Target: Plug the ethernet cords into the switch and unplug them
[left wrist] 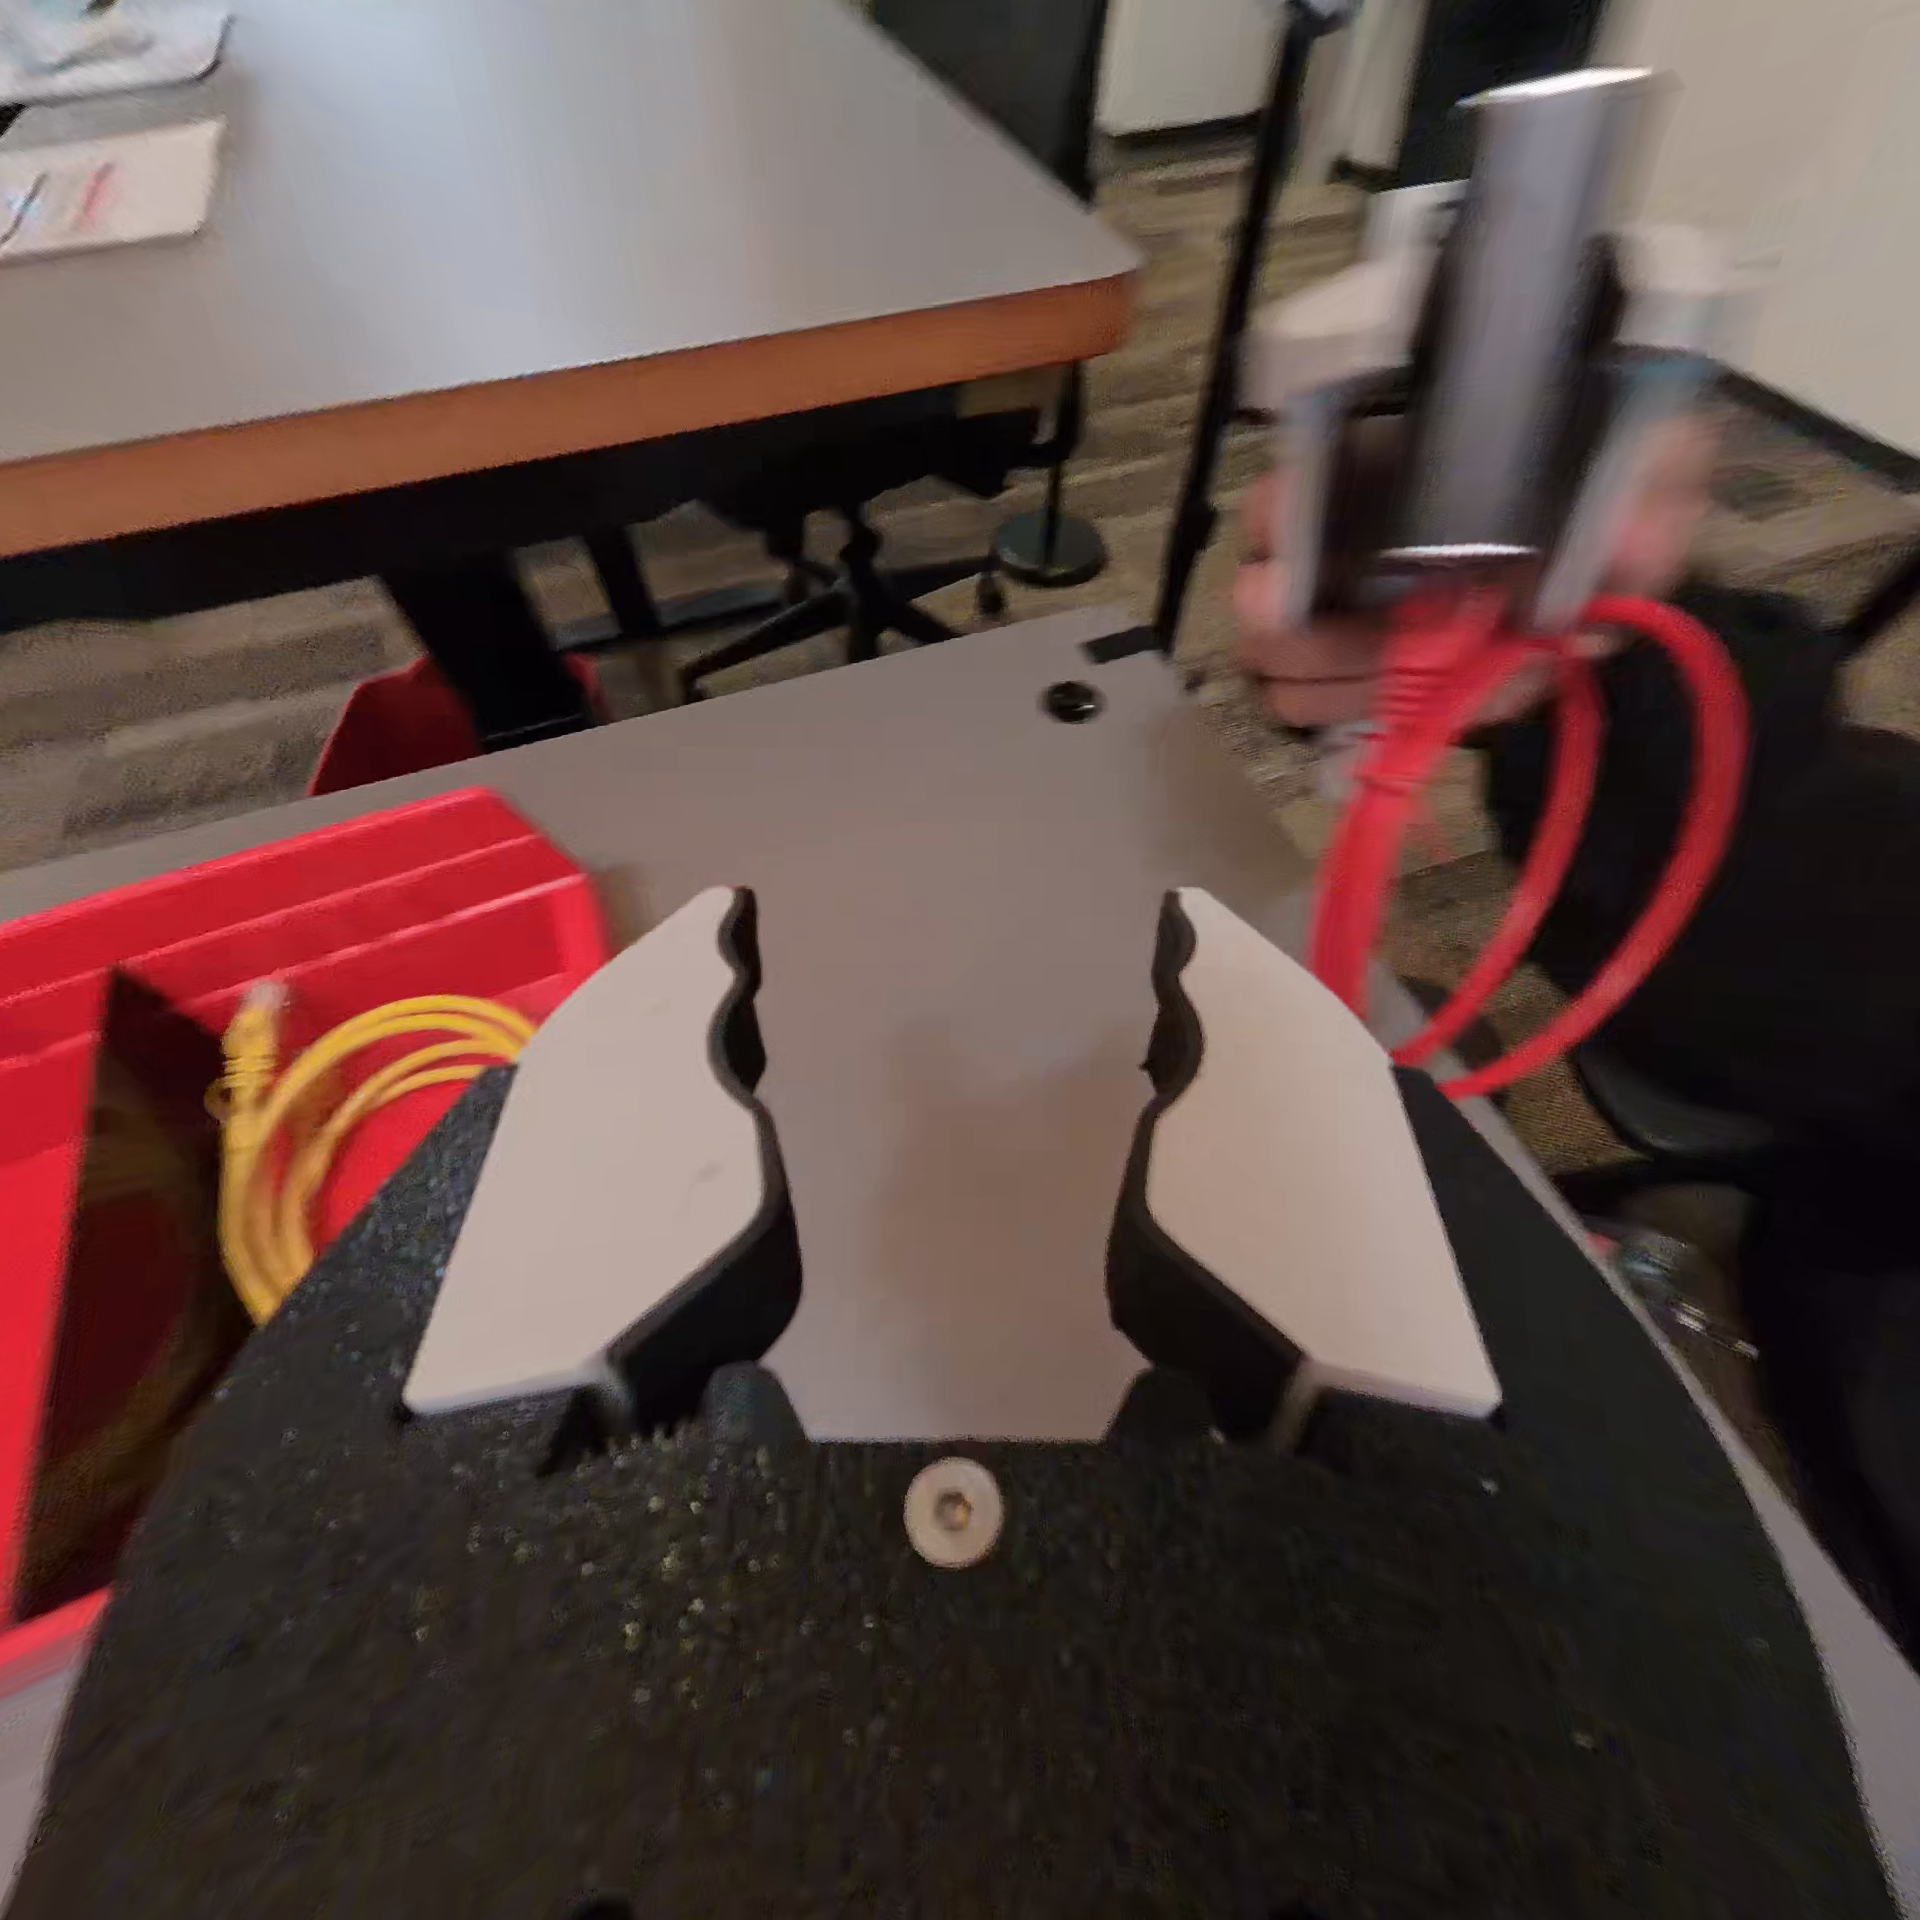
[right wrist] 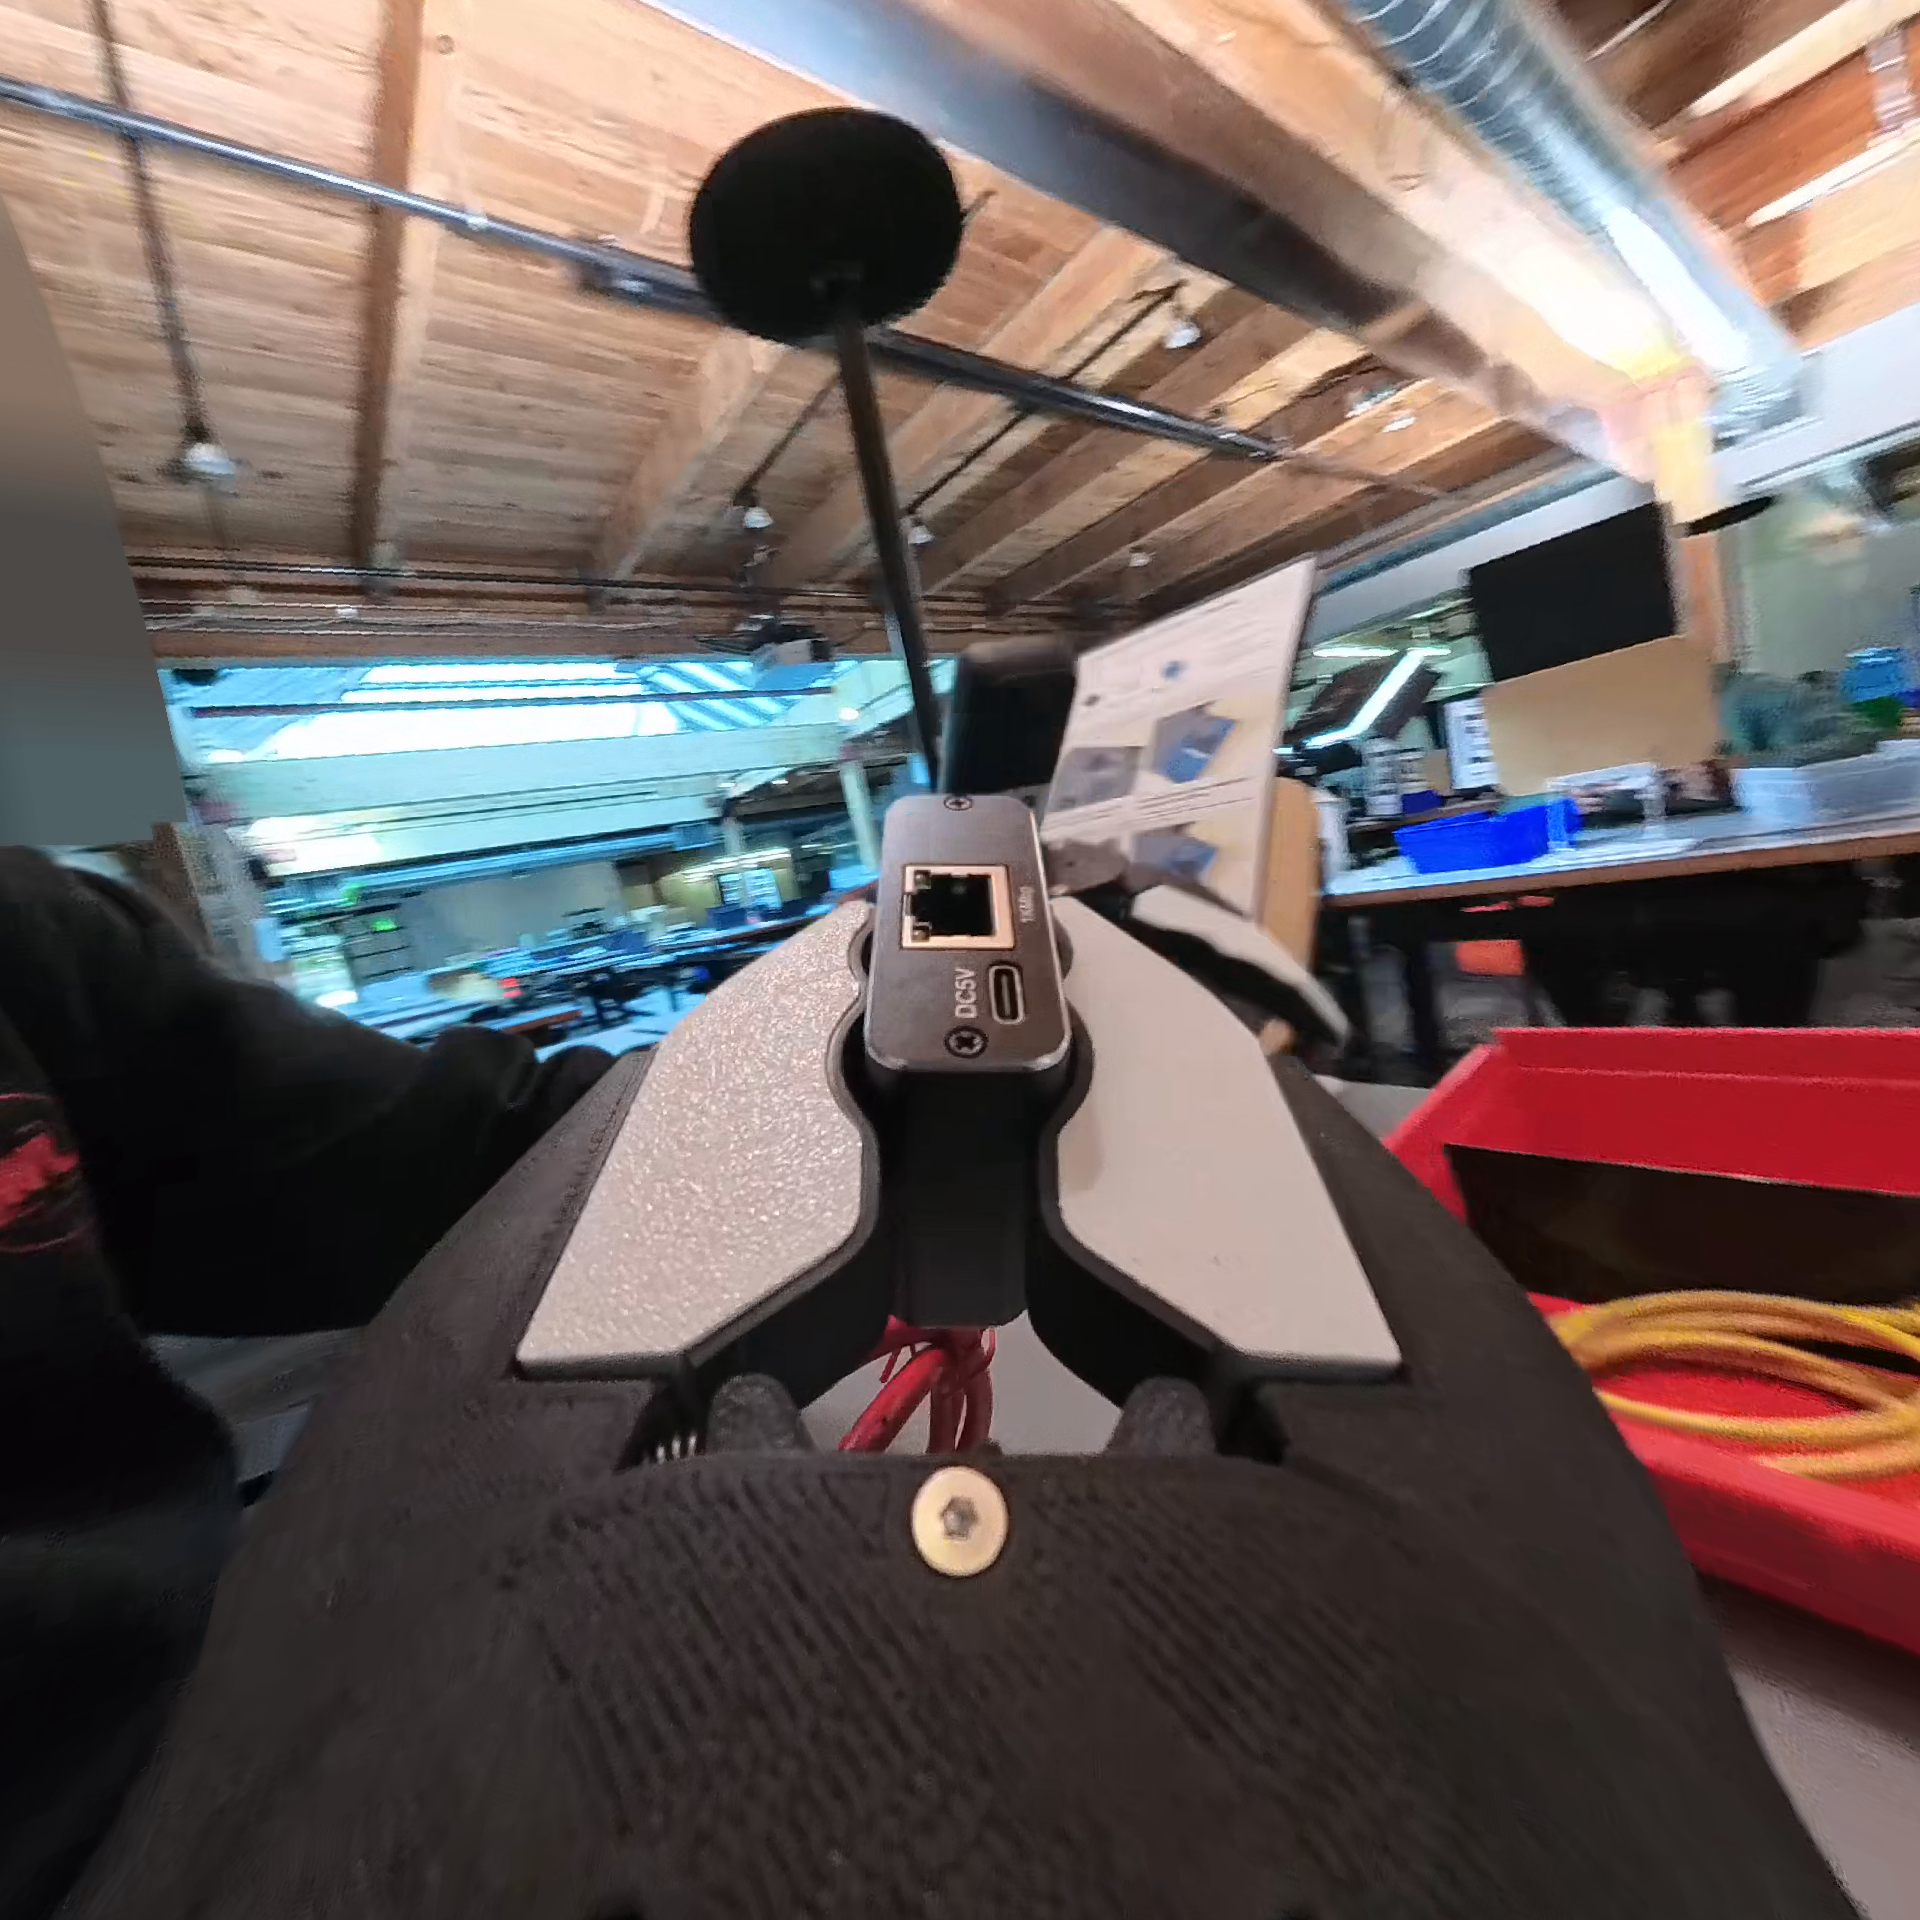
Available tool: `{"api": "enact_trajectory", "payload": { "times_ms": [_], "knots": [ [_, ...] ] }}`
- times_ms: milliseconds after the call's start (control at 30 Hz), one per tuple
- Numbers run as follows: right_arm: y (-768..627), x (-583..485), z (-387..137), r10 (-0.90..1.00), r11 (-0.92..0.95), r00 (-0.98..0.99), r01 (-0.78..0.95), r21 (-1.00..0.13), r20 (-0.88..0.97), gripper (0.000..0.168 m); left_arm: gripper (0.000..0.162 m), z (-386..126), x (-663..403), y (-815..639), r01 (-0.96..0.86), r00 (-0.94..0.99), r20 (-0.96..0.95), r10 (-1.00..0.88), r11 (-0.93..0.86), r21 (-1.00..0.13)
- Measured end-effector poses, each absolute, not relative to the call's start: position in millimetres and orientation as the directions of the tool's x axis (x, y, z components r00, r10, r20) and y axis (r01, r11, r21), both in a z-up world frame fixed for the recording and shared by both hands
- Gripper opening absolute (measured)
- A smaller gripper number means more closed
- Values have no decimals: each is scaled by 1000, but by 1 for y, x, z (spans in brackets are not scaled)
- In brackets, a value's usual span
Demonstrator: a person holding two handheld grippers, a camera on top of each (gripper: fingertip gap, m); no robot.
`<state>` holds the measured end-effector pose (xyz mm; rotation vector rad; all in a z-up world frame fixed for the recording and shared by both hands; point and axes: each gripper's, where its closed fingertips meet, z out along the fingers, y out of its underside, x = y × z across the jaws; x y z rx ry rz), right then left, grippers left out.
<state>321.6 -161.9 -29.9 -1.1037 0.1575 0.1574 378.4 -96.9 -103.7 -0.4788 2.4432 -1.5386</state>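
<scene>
Clamping the switch (right wrist: 966, 966) upright between its fingers, the right tool (right wrist: 961, 1039) holds it above the desk (left wrist: 935, 790) with a red cord (left wrist: 1423, 707) hanging plugged beneath. The left tool (left wrist: 961, 997) gapes wide and empty. A limp yellow cord (left wrist: 312, 1091) lies coiled in the red bin (left wrist: 312, 883); its stiff plug looks the best grip.

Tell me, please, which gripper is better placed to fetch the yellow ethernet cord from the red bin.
Probably the left gripper: it is open, empty, and beside the red bin holding the yellow ethernet cord. The right gripper is shut on the switch.
</scene>
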Motion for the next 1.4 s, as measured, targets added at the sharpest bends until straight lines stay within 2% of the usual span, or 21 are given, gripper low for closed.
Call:
{"api": "enact_trajectory", "payload": {
  "times_ms": [67,200,367,467,767,833,967,1000,1033,1200,1300,1400],
  "knots": [
    [-147,309,-25,136,447,971,-239,-862,-199,28,64,-101,329,-96,-131,-938,-1,-345,360,-924],
    [-105,275,-16,313,423,930,-316,-849,-190,28,53,-100,265,-83,-168,-905,25,-425,302,-938],
    [-40,221,-16,441,317,869,-385,-867,-224,28,45,-94,205,-51,-148,-846,-25,-532,280,-949],
    [-9,179,-22,521,205,826,-366,-908,-215,28,38,-92,179,-26,-161,-783,-42,-621,267,-950],
    [35,97,-32,578,92,803,-239,-967,-144,27,36,-92,118,-2,-175,-685,-83,-723,275,-945],
    [36,92,-30,578,95,802,-252,-963,-153,27,31,-90,115,-1,-172,-654,-81,-752,252,-952],
    [36,89,-35,555,56,817,-229,-972,-160,28,30,-97,116,-3,-193,-612,-34,-790,191,-962],
    [34,87,-36,563,52,811,-225,-973,-158,28,25,-99,118,-6,-206,-607,-13,-795,173,-963],
    [33,86,-36,568,46,807,-222,-974,-158,30,16,-101,118,-11,-218,-619,20,-785,147,-965],
    [26,101,-38,558,11,813,-207,-978,-165,27,14,-102,123,-22,-245,-665,141,-733,36,-969],
    [18,117,-33,530,51,836,-198,-979,-142,29,14,-99,123,-21,-271,-683,204,-701,-17,-963],
    [12,120,-32,557,56,820,-196,-979,-132,30,13,-93,121,-21,-241,-714,188,-674,-15,-970]
  ]
}}
